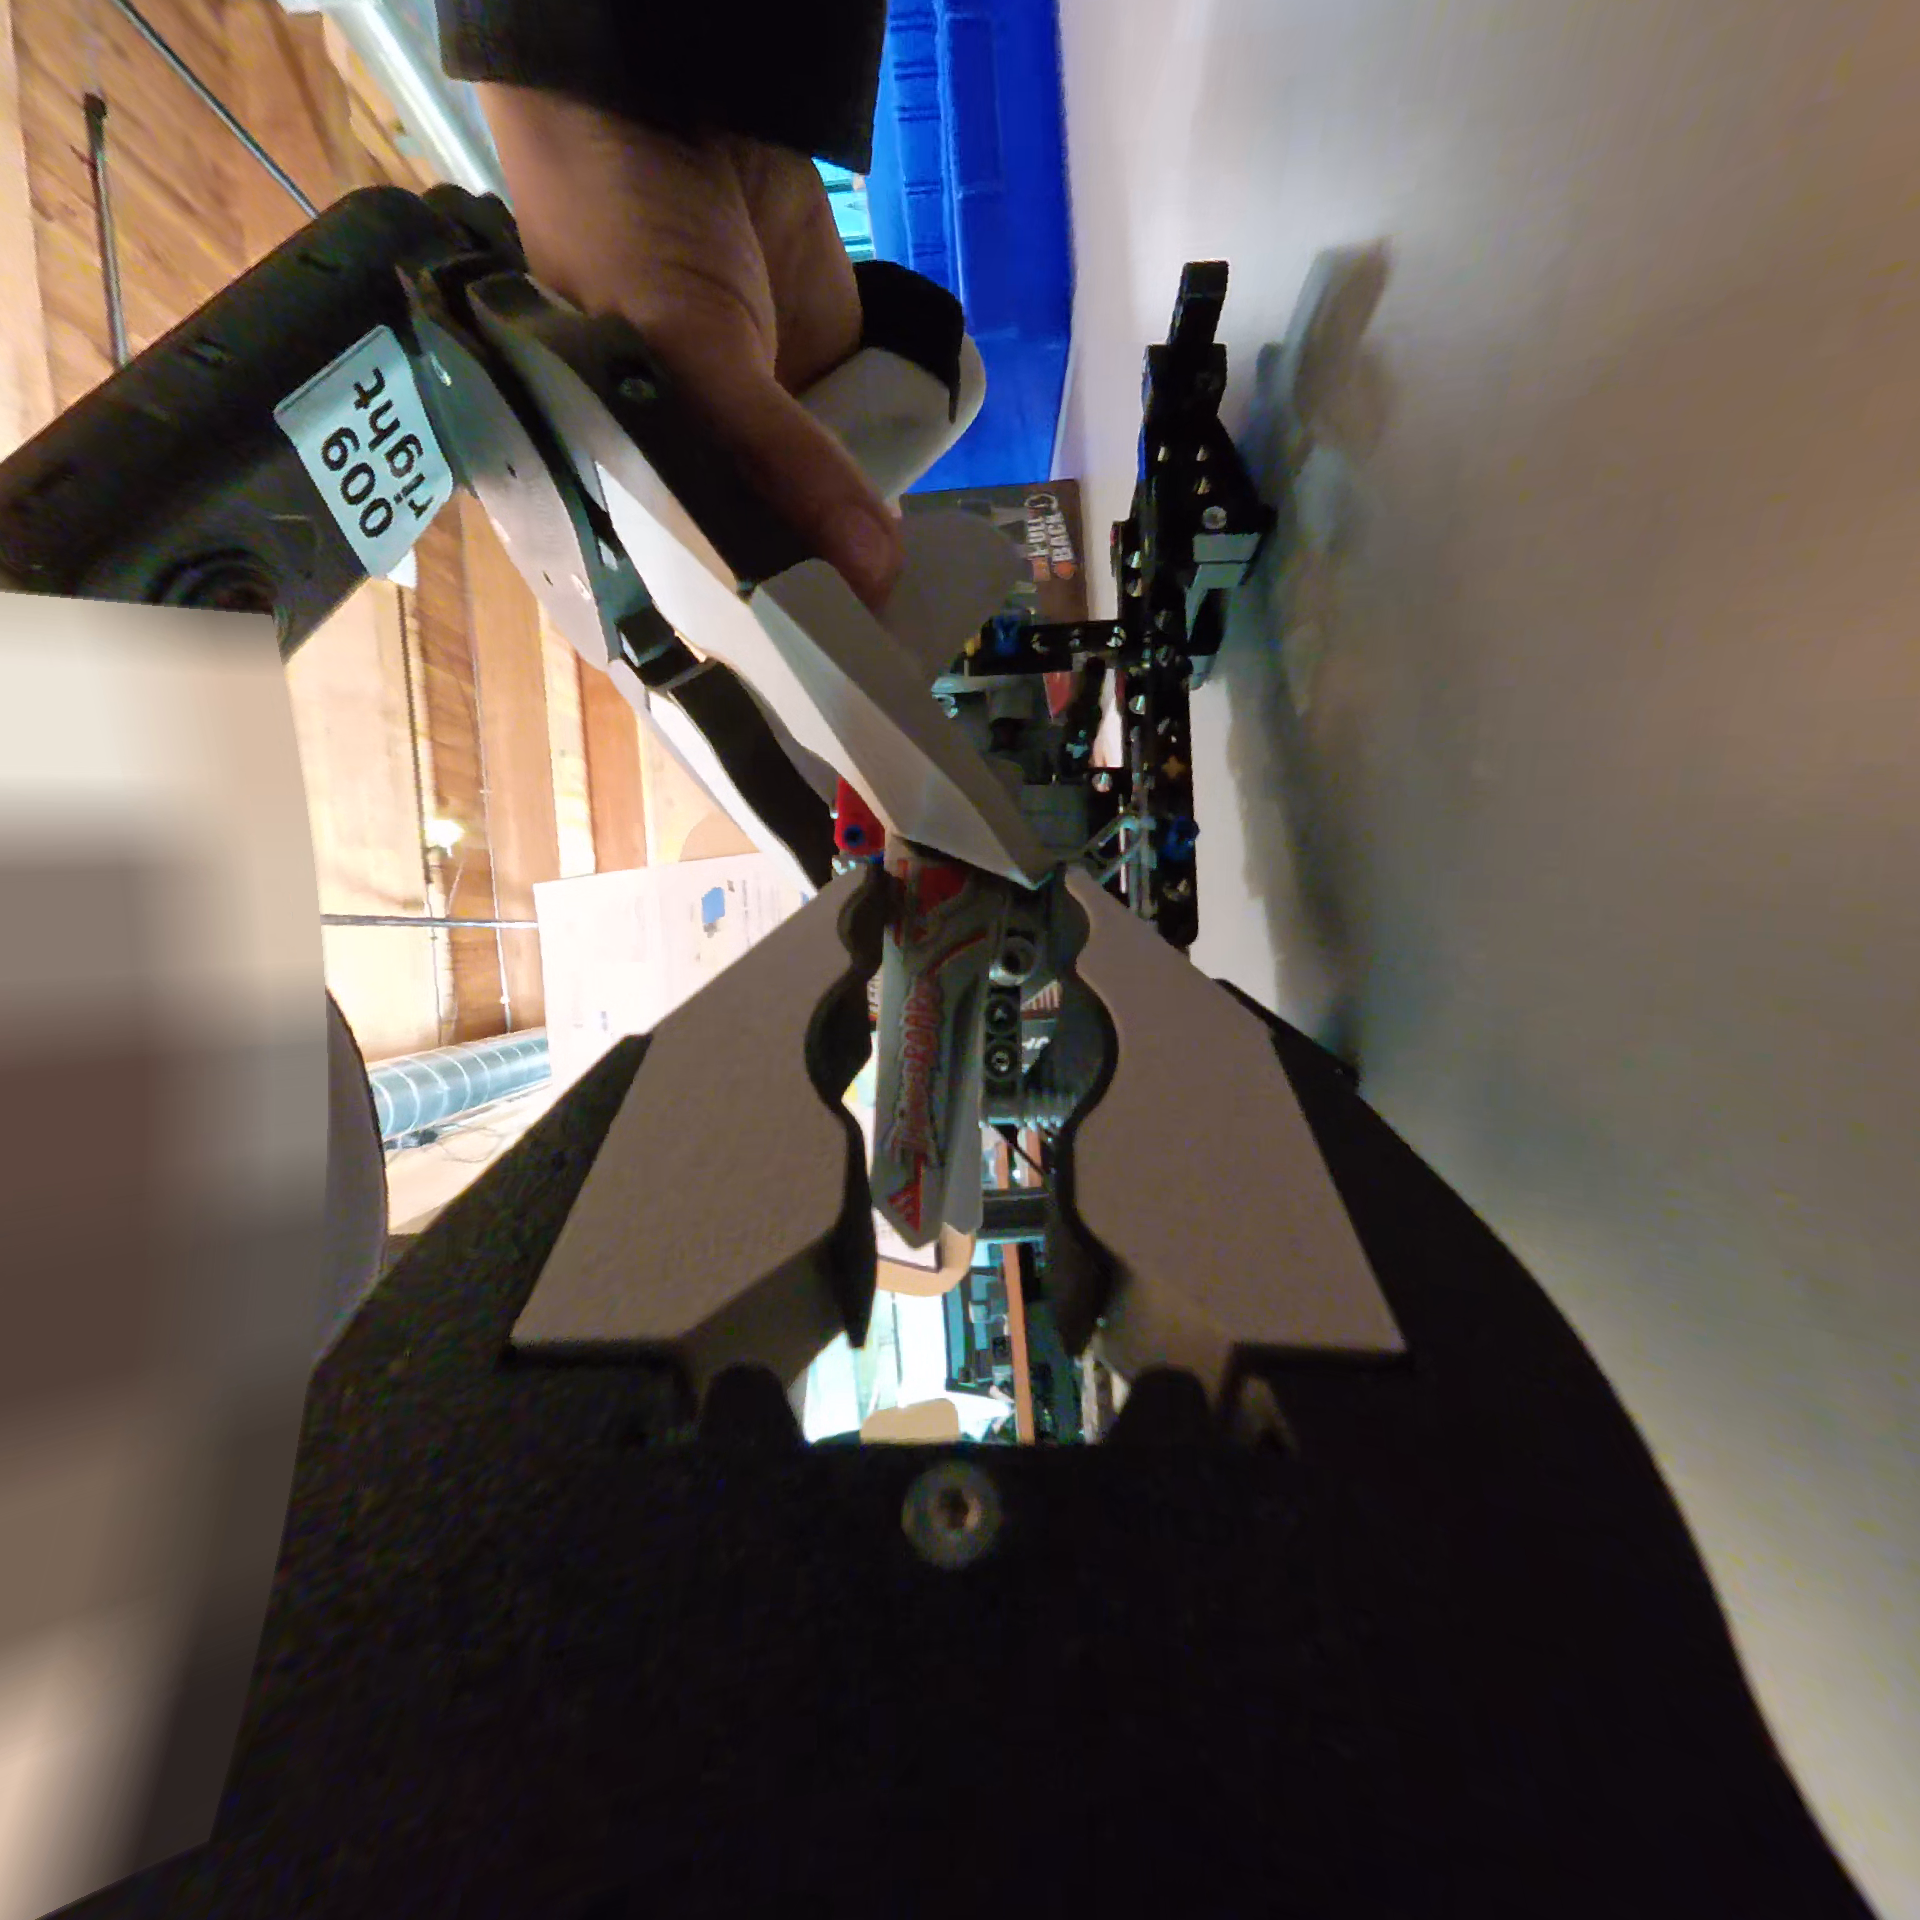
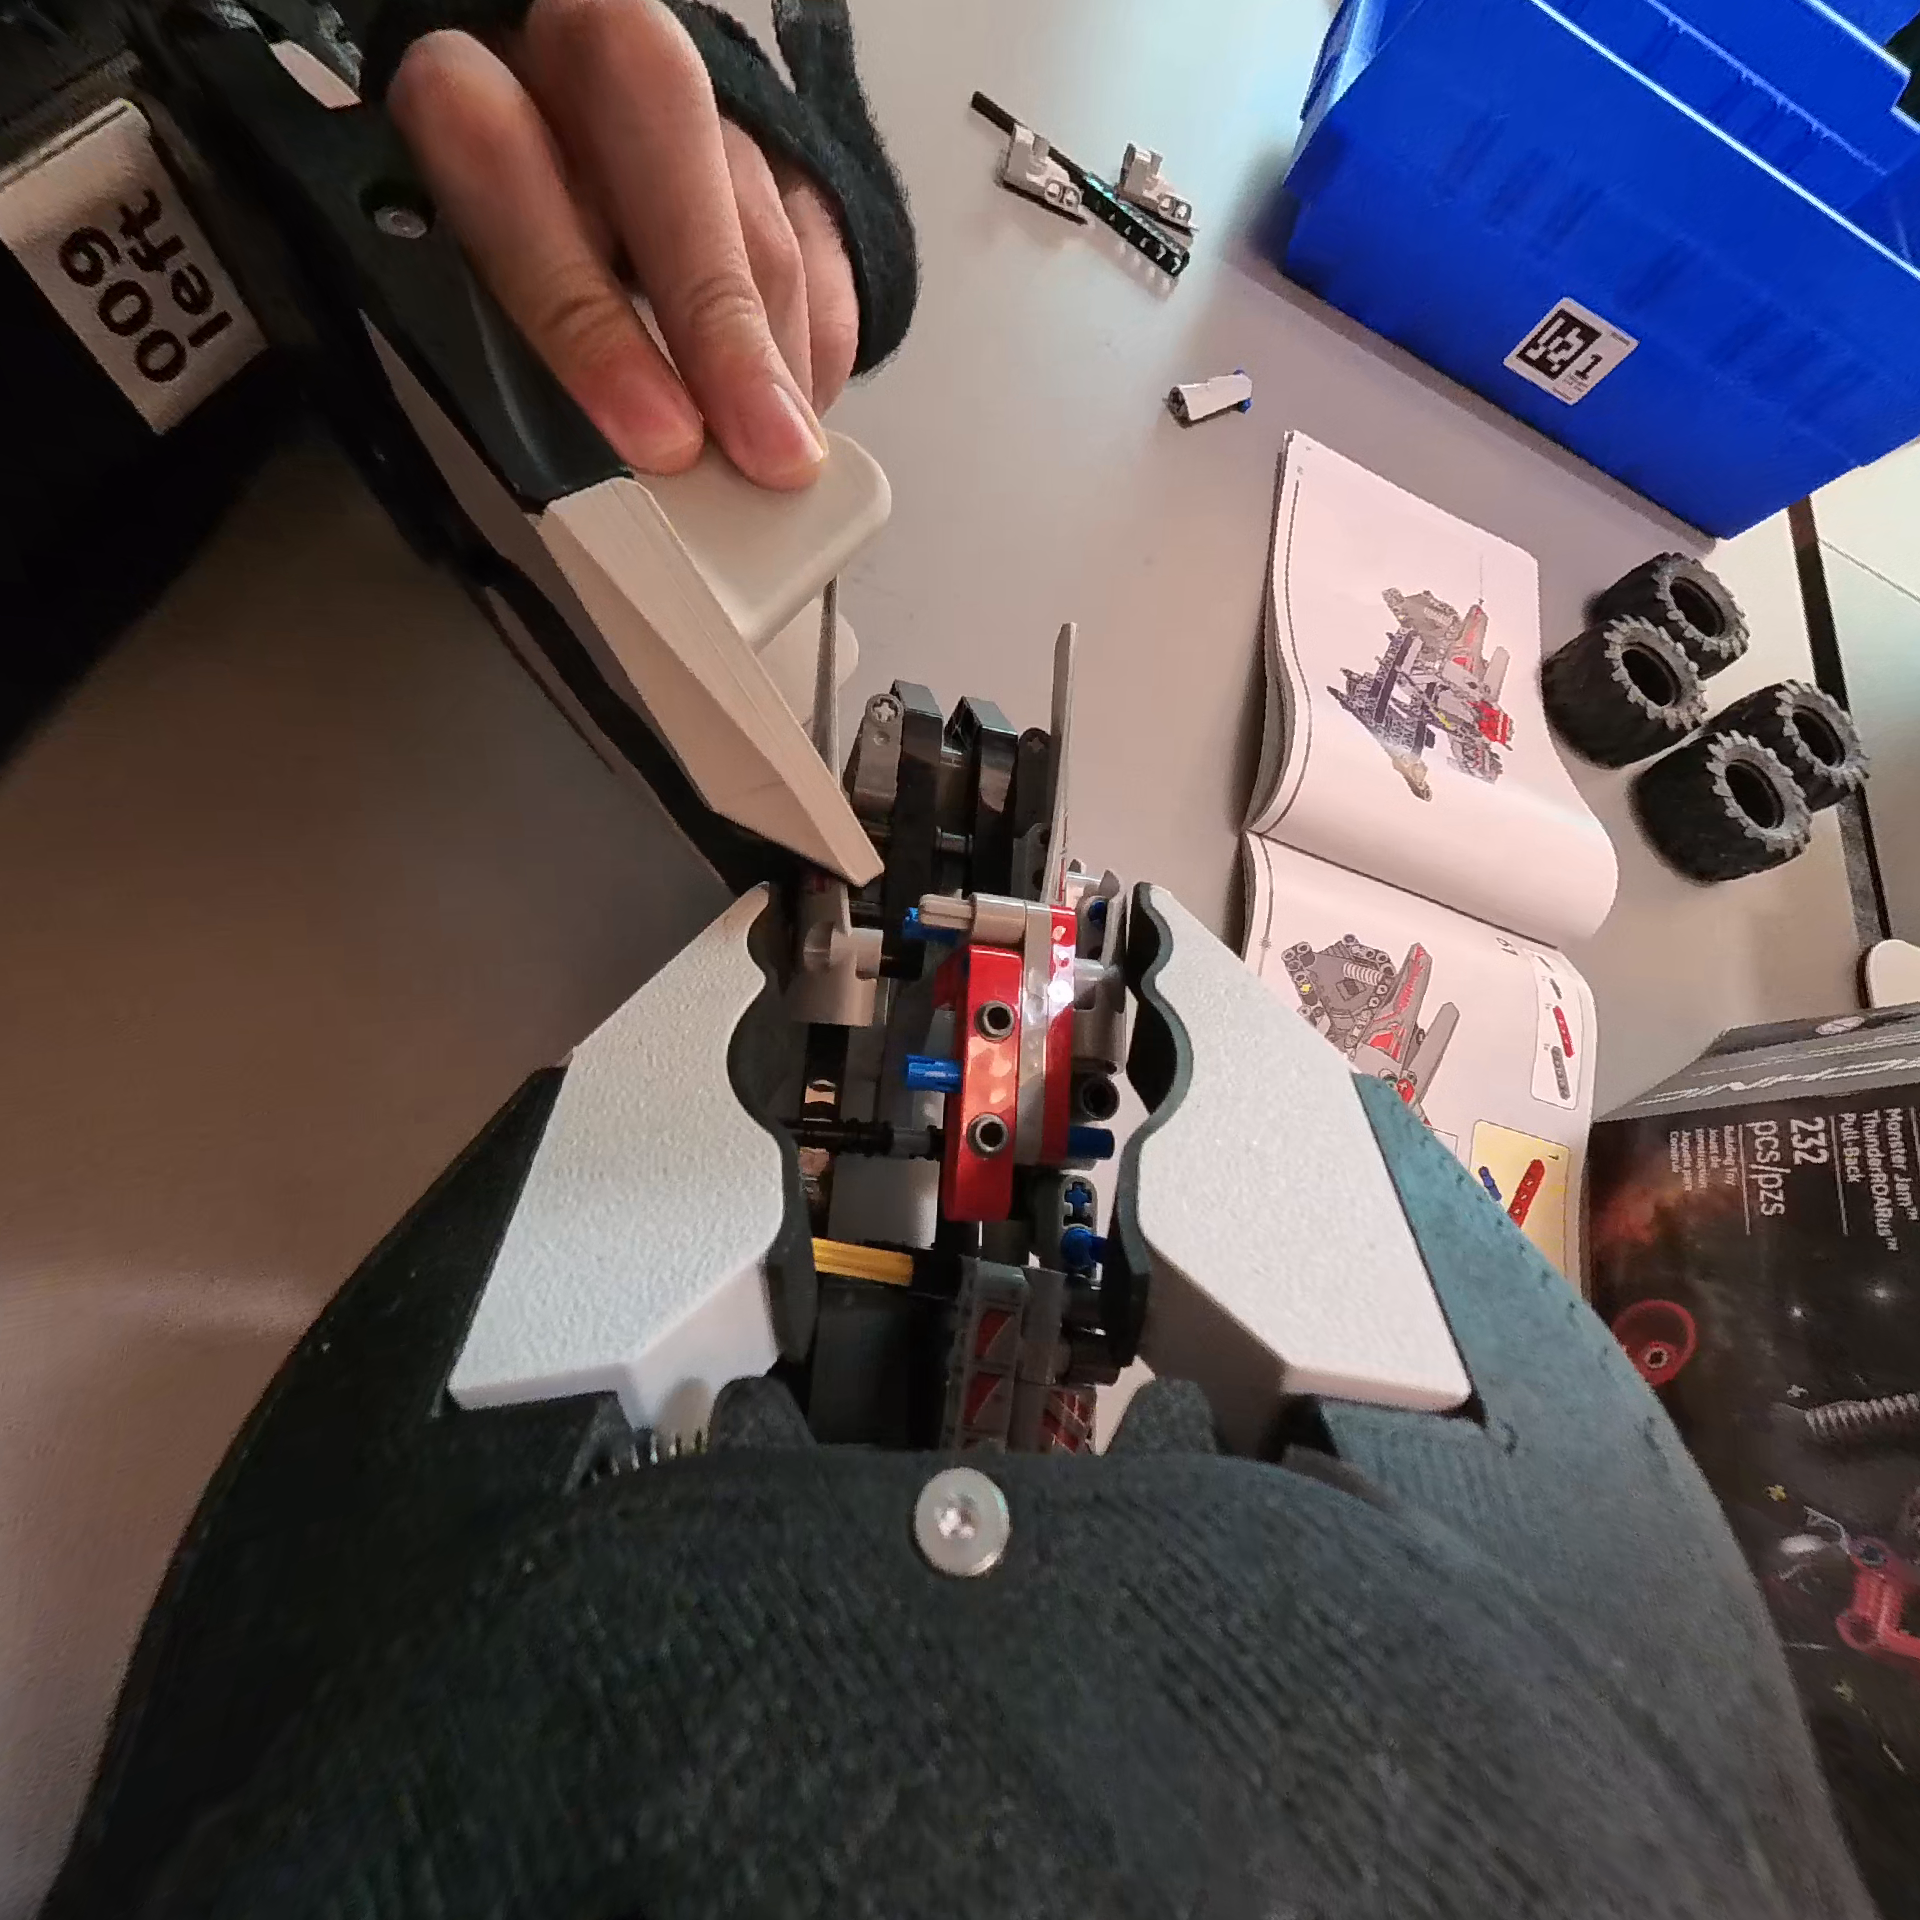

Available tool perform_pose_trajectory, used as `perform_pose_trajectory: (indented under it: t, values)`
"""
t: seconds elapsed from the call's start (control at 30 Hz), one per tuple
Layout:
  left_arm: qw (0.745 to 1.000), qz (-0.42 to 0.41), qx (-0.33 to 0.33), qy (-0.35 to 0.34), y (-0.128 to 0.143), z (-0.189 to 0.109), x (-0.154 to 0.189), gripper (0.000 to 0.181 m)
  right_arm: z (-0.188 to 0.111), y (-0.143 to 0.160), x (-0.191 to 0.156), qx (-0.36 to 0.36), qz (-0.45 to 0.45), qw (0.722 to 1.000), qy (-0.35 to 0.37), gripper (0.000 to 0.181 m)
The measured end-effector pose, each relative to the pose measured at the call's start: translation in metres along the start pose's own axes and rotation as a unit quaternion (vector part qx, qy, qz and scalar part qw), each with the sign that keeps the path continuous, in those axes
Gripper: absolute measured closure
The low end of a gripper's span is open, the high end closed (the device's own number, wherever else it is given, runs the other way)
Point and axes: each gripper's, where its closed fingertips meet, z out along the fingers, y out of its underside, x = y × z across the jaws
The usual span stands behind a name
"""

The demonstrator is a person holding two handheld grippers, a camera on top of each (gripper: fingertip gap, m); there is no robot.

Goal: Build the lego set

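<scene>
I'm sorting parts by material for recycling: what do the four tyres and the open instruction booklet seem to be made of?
The four tyres look like matte black rubber or soft plastic: dull surface, chunky moulded tread lugs greyed at the edges. The open instruction booklet looks like paper with a slight sheen: thin curling pages, a centre fold, printed colour diagrams.

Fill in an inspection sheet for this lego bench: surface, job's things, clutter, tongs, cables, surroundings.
Surface: pale table.
Job's things: lego model held in mid-air; four black tyres; open instruction booklet; black beam with grey parts; black frame on table.
Clutter: blue bin; set box; small grey piece.
Tongs: right tongs shut on model; left tongs grip its printed panel.
Cables: nothing seen.
Surroundings: wooden wall, metal duct.
</scene>
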Motion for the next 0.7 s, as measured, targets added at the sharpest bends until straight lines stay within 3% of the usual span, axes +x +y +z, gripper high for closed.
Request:
perform_pose_trajectory:
  t: [0.7]
  values:
    - [0.999, -0.048, 0.024, 0.003, 0.0059, -0.001, -0.0061, 0.154, -0.0005, -0.003, -0.0002, 0.019, 0.01, 1.0, -0.006, 0.119]
